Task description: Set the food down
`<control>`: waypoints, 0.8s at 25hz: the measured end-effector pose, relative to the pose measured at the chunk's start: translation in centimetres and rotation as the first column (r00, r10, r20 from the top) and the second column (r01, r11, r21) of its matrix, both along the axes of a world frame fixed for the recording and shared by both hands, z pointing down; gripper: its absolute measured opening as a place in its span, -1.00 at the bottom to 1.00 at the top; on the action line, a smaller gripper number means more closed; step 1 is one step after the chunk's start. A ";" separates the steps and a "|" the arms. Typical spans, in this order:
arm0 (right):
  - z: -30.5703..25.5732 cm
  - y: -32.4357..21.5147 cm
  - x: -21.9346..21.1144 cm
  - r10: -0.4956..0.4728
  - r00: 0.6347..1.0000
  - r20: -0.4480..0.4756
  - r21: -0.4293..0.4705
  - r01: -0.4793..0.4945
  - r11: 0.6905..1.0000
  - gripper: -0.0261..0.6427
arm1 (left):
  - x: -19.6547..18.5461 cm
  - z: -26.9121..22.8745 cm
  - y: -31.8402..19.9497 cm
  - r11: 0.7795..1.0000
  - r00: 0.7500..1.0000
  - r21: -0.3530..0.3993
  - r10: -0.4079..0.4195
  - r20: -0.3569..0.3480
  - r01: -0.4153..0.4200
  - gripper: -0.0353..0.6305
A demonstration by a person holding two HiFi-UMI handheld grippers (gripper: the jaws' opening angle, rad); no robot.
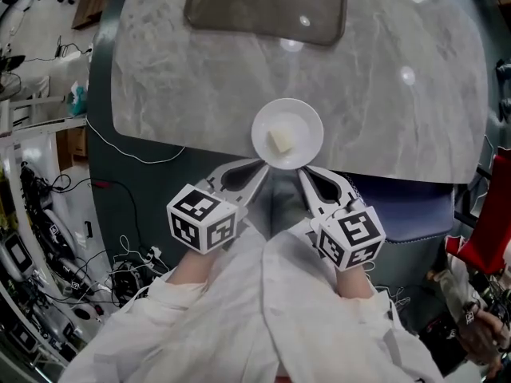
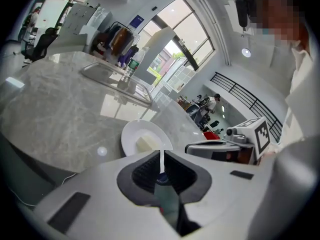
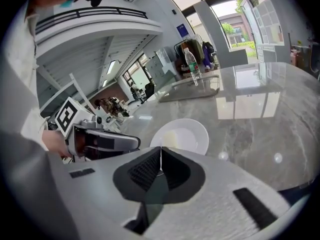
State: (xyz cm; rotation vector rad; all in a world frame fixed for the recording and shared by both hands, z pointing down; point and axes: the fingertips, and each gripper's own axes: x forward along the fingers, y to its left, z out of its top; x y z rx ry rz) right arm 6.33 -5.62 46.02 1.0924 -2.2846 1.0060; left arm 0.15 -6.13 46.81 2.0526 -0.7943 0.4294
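A white plate [image 1: 299, 126] rests at the near edge of the grey marble table [image 1: 383, 94], with a pale yellow piece of food [image 1: 280, 140] on it. My left gripper [image 1: 260, 164] meets the plate's near-left rim and my right gripper [image 1: 302, 171] its near-right rim. In the left gripper view the jaws [image 2: 161, 156] are pressed together on a thin white sliver of rim, with the plate [image 2: 137, 134] and food [image 2: 145, 144] just beyond. The right gripper view shows the same: jaws [image 3: 160, 154] shut on the rim of the plate [image 3: 192, 134].
A dark recessed sink [image 1: 267, 6] lies at the table's far side, with bottles [image 2: 130, 66] beside it. Cables [image 1: 48, 214] clutter the floor at left. A blue-grey seat [image 1: 407, 206] stands under the table's edge at right, and a red object [image 1: 487, 238] further right.
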 end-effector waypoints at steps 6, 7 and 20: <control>1.7 0.1 0.7 0.032 0.999 -0.007 -0.043 -0.032 0.999 -0.91 | -0.4 1.8 0.0 0.999 1.000 -0.044 -0.024 0.013 0.024 -0.80; 2.0 0.3 0.7 0.037 0.999 -0.006 -0.052 -0.037 0.998 -0.91 | -0.5 2.1 -0.1 0.998 0.999 -0.045 -0.035 0.015 0.035 -0.80; 5.2 0.4 1.6 0.073 0.996 -0.042 -0.115 -0.078 0.990 -0.91 | -1.0 5.2 0.5 0.994 0.998 -0.105 -0.035 0.042 0.040 -0.80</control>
